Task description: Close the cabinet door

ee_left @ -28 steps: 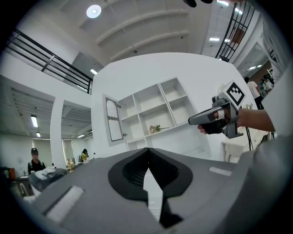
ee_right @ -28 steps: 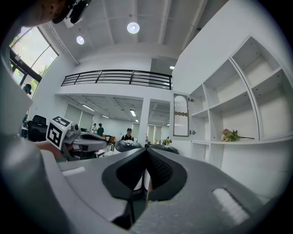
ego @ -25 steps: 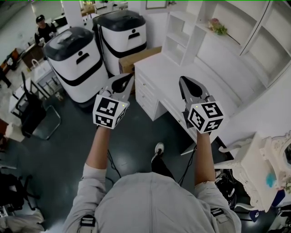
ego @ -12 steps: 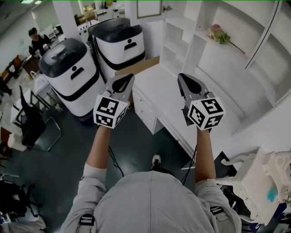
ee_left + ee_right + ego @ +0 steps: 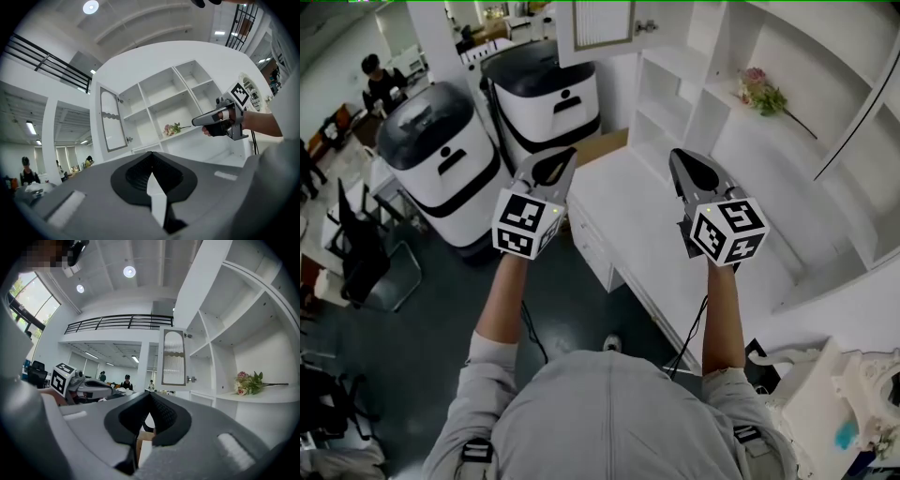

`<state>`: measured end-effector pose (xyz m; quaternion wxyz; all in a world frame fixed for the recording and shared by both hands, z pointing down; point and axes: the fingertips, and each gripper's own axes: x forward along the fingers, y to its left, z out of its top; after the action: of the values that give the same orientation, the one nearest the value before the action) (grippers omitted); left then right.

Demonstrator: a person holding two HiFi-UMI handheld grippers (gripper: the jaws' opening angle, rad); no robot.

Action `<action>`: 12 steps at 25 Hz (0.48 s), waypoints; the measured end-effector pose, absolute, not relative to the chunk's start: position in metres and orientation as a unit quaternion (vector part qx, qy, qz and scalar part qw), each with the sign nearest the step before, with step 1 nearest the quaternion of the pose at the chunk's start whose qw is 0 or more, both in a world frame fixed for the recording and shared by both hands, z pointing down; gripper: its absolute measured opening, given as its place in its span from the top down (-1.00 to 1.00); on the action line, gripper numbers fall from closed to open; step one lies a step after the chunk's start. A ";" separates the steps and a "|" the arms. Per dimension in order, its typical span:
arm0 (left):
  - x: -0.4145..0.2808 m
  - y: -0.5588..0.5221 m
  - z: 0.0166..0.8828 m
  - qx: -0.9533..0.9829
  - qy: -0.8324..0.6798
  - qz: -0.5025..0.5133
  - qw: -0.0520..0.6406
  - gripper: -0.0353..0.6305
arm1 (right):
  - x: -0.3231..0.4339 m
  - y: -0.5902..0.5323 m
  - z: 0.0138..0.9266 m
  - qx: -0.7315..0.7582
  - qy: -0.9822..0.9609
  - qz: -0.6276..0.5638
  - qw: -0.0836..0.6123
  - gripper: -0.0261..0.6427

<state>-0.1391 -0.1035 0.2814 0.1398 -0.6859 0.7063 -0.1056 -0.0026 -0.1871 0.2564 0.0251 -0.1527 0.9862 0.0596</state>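
Observation:
The white cabinet door (image 5: 594, 25), with a ribbed glass panel and a small latch, stands swung open at the top left corner of the white shelf unit (image 5: 703, 103). It also shows as the door (image 5: 112, 119) in the left gripper view and the door (image 5: 173, 357) in the right gripper view. My left gripper (image 5: 563, 159) and right gripper (image 5: 679, 161) are held level side by side above the desk, well short of the door. Both have their jaws together with nothing between them. Each gripper view catches the other: the right gripper (image 5: 220, 122) and the left gripper (image 5: 70, 378).
A white desk (image 5: 647, 225) with drawers runs under the shelves. Pink flowers (image 5: 766, 94) lie on a shelf. Two white-and-black machines (image 5: 441, 164) stand to the left, with a chair (image 5: 356, 253) and a person (image 5: 380, 80) beyond. An ornate white piece (image 5: 825, 394) is at the lower right.
The view has advanced toward the shelf unit with both grippers carried along, still shut. The open door has come into view at the top, and the desk lies closer beneath the grippers.

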 end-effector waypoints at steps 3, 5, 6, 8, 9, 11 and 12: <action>-0.143 -0.124 0.286 -0.683 0.712 -0.101 0.131 0.84 | -0.007 -0.208 0.261 -0.146 0.987 0.058 0.017 0.92; -0.143 -0.137 0.291 -0.681 0.715 -0.098 0.123 0.84 | -0.007 -0.222 0.264 -0.144 0.988 0.056 0.013 0.92; -0.144 -0.143 0.294 -0.680 0.716 -0.098 0.119 0.84 | -0.008 -0.229 0.265 -0.144 0.988 0.054 0.011 0.92; -0.147 -0.153 0.299 -0.678 0.719 -0.101 0.113 0.84 | -0.010 -0.240 0.265 -0.143 0.988 0.049 0.012 0.92; -0.150 -0.158 0.299 -0.676 0.721 -0.101 0.111 0.83 | -0.012 -0.244 0.265 -0.141 0.989 0.045 0.013 0.92; -0.157 -0.165 0.296 -0.672 0.726 -0.098 0.109 0.83 | -0.016 -0.252 0.266 -0.136 0.990 0.038 0.016 0.92; -0.160 -0.169 0.295 -0.670 0.728 -0.094 0.108 0.83 | -0.017 -0.256 0.268 -0.136 0.990 0.035 0.018 0.92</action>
<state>-0.1595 -0.1686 0.2953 0.1075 -0.6703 0.7282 -0.0943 -0.0172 -0.2559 0.2678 0.0176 -0.1360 0.9899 0.0348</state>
